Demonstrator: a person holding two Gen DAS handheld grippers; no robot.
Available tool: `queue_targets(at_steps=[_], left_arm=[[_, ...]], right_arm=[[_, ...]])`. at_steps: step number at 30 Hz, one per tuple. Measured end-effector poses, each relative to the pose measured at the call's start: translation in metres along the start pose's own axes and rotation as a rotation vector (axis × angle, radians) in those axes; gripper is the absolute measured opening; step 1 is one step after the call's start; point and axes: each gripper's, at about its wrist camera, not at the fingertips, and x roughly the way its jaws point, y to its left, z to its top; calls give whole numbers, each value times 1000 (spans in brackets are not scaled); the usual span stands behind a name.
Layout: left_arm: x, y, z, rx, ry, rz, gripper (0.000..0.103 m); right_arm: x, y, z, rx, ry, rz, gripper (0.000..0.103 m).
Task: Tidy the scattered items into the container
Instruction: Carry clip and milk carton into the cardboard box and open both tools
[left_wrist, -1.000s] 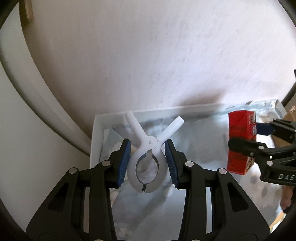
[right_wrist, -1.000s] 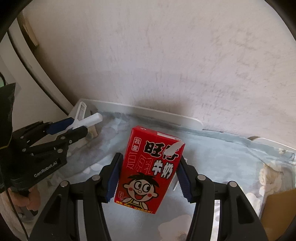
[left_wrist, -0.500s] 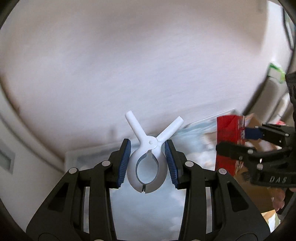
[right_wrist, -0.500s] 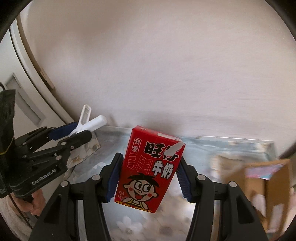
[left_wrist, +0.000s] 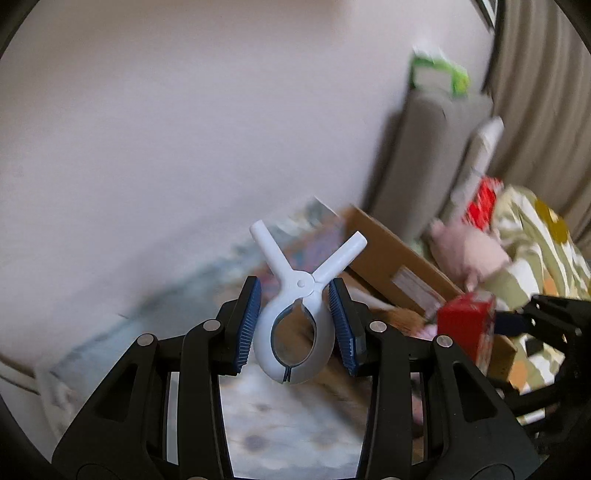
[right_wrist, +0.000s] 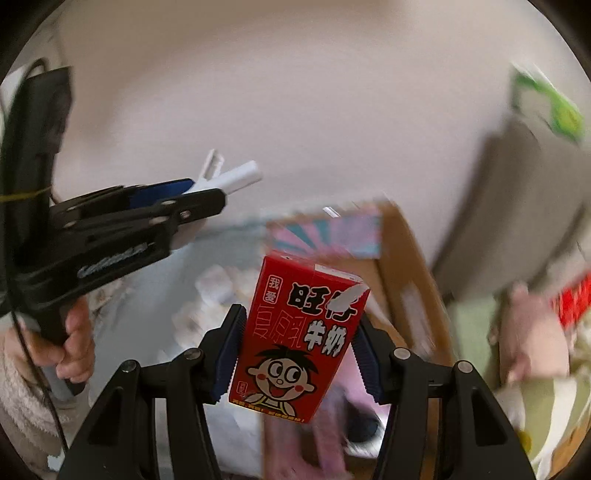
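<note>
My left gripper (left_wrist: 295, 325) is shut on a white plastic clamp (left_wrist: 297, 317), held in the air with its two handles pointing up. My right gripper (right_wrist: 299, 350) is shut on a red milk carton (right_wrist: 299, 343) with a cartoon face, also held in the air. A brown cardboard box (left_wrist: 399, 266) stands open ahead and to the right of the clamp; in the right wrist view the box (right_wrist: 406, 266) lies right behind the carton. The right gripper with the carton (left_wrist: 467, 325) shows at the right of the left wrist view. The left gripper (right_wrist: 147, 214) shows at the left of the right wrist view.
A pale wall (left_wrist: 184, 129) is close behind. A floral cloth (left_wrist: 288, 417) covers the surface below. A pink soft toy (left_wrist: 469, 254) and patterned bedding (left_wrist: 535, 251) lie right of the box. A grey cushion (left_wrist: 424, 155) with a green packet (left_wrist: 439, 74) stands behind.
Both grippers have swung right with their loads. The white tray has left view, and the cardboard box, toy and bedding have come into view. The frames are motion-blurred.
</note>
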Motion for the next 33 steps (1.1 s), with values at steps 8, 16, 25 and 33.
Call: queue_targets(at_steps=[8, 16, 25, 33], left_arm=[[50, -42, -56, 60, 145, -34, 35], [37, -40, -47, 36, 164, -84, 102], [-38, 9, -39, -18, 4, 17, 102], [-63, 63, -40, -121, -25, 61, 102]], right_arm=[[-5, -49, -63, 104, 87, -15, 52], [-4, -82, -51, 74, 129, -33, 54], [-39, -90, -42, 93, -86, -70, 76], [-36, -76, -31, 62, -96, -52, 76]])
